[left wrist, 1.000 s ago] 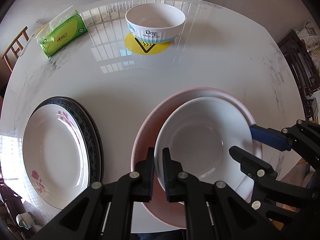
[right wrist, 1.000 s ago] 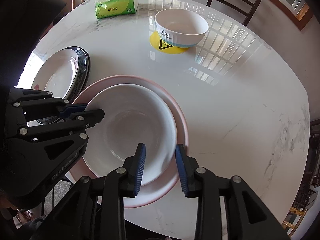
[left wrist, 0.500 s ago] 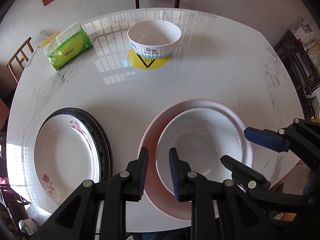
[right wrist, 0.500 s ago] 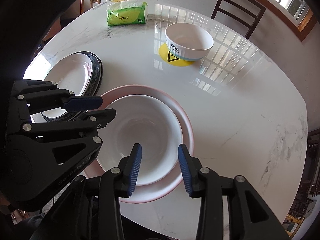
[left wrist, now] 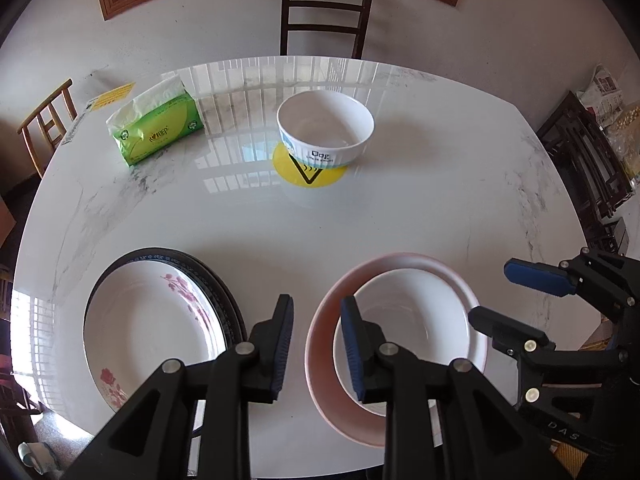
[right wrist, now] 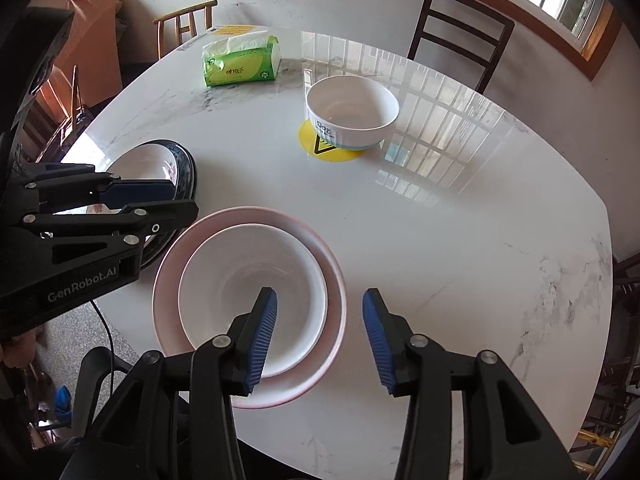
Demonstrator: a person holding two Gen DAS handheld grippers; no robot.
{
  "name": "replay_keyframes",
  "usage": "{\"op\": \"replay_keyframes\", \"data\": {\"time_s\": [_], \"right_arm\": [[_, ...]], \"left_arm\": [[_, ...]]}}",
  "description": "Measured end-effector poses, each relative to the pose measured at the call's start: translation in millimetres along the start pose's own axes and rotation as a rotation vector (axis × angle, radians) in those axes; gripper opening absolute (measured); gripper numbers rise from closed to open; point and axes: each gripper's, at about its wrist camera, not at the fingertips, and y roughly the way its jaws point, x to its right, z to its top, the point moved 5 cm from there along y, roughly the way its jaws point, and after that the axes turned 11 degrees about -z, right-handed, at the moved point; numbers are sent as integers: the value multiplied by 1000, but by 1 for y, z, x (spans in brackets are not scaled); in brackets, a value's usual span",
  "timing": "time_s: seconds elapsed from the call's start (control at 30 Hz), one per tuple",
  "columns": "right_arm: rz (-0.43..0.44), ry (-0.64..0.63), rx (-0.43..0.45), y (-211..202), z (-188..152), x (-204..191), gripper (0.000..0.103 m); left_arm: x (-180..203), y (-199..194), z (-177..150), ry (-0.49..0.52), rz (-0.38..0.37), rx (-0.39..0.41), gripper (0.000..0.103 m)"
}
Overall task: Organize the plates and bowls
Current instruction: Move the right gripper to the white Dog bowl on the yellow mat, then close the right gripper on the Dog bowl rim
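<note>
A white bowl (left wrist: pixel 416 316) sits nested in a pink plate (left wrist: pixel 324 340) at the near edge of the table; both show in the right wrist view, bowl (right wrist: pixel 248 280) and pink plate (right wrist: pixel 332 280). A flowered white plate (left wrist: pixel 148 336) lies on a dark-rimmed plate (left wrist: pixel 224 280) to the left. A second white bowl (left wrist: pixel 326 128) stands on a yellow round mat (left wrist: pixel 308 174) further back. My left gripper (left wrist: pixel 316 320) is open and empty above the gap between the stacks. My right gripper (right wrist: pixel 320 320) is open and empty over the pink plate's right rim.
A green tissue pack (left wrist: pixel 154 128) lies at the far left of the white marble table (left wrist: pixel 400 220). Dark wooden chairs (left wrist: pixel 324 16) stand behind the table. A dark shelf (left wrist: pixel 588 160) stands at the right.
Both grippers have opened wider and pulled up and back from the white bowl, which stays in the pink plate.
</note>
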Motion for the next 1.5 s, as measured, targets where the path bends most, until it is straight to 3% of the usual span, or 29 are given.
{"op": "replay_keyframes", "data": {"time_s": [0.2,0.43,0.83,1.2,1.5], "right_arm": [[-1,42,17,5,14,18,45],[4,79,-4,29,35,36,45],[49,165,-12,84,89,68,45],[53,192,-19,121,139,76,45],[42,202,-38,144,168,74,45]], "left_arm": [[-18,-4,21,-10,63,71,31],[-33,15,46,-24,104,84,31],[-64,59,92,-60,108,74,31],[-76,92,133,-115,10,60,31],[-87,113,159,-159,-22,57,32]]}}
